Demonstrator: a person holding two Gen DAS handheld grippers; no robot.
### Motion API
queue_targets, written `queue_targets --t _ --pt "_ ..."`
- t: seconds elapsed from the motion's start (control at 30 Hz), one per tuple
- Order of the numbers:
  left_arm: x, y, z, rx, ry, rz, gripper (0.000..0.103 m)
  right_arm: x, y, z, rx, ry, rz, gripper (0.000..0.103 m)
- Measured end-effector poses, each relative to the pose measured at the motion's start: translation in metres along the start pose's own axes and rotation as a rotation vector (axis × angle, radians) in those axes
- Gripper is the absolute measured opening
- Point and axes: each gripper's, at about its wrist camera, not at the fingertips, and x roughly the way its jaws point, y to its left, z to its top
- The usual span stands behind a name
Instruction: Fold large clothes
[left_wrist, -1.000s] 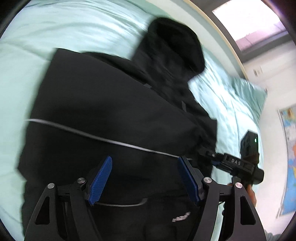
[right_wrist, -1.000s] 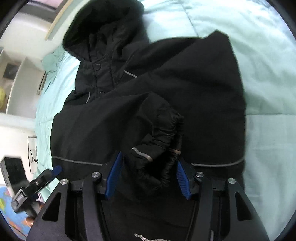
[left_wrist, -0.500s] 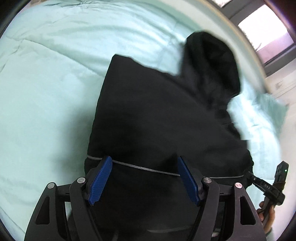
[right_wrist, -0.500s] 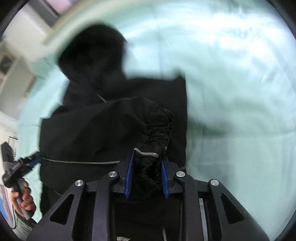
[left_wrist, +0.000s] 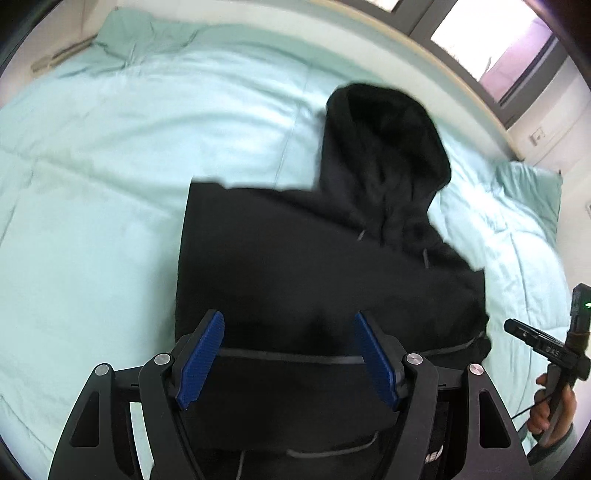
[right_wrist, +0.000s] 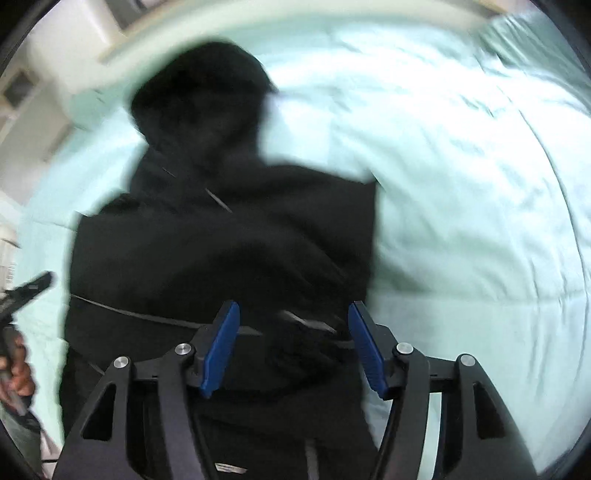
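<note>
A black hooded jacket (left_wrist: 314, 258) lies on the pale green bed, hood (left_wrist: 388, 133) pointing away, sides folded in to a narrow block. A grey reflective stripe (left_wrist: 288, 356) crosses it low down. My left gripper (left_wrist: 290, 356) is open above the jacket's lower part, holding nothing. In the right wrist view the jacket (right_wrist: 221, 243) is blurred; its sleeve cuff (right_wrist: 306, 339) lies loose between the jaws of my open right gripper (right_wrist: 293, 343). The right gripper also shows in the left wrist view (left_wrist: 550, 347), at the right edge.
The green quilt (left_wrist: 92, 192) spreads wide to the left of the jacket and to its right (right_wrist: 461, 206). A green pillow (left_wrist: 532, 184) lies at the far right. A window (left_wrist: 491, 40) and wall stand beyond the bed's far edge.
My right gripper was shut on the sleeve cuff half a second ago; now it is open and the cuff lies on the jacket. Both views have pulled back; the left gripper stayed open.
</note>
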Motion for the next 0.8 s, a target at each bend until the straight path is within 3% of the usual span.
queue_targets --t 0.07,0.17,0.23,0.3,0.4,0.53,0.7,0.8 --pt "0.014 -0.001 0.010 -0.011 0.002 0.010 0.075 0.006 0.021 0.012 -0.032 -0.004 0.033 0.064" --pt "0.057 0.009 0.018 -0.039 0.053 0.073 0.074 0.049 0.043 0.020 -0.088 0.040 -0.005 0.064" --pt "0.081 0.021 0.016 -0.043 0.079 0.139 0.074 0.091 0.041 0.018 -0.090 0.115 -0.085 0.061" --pt "0.096 0.030 0.015 -0.044 0.094 0.216 0.076 0.122 0.028 0.010 -0.068 0.161 -0.077 0.057" --pt "0.100 0.041 0.018 -0.088 0.103 0.198 0.078 0.124 0.026 0.007 -0.082 0.138 -0.068 0.056" --pt "0.081 0.035 0.018 -0.061 0.091 0.177 0.078 0.121 0.029 0.012 -0.087 0.156 -0.062 0.056" --pt "0.015 0.028 -0.003 -0.056 0.022 0.022 0.078 0.065 0.037 0.008 -0.124 0.087 -0.039 0.058" --pt "0.007 0.024 -0.022 -0.039 0.031 -0.002 0.078 0.042 0.043 -0.008 -0.155 0.058 -0.022 0.058"
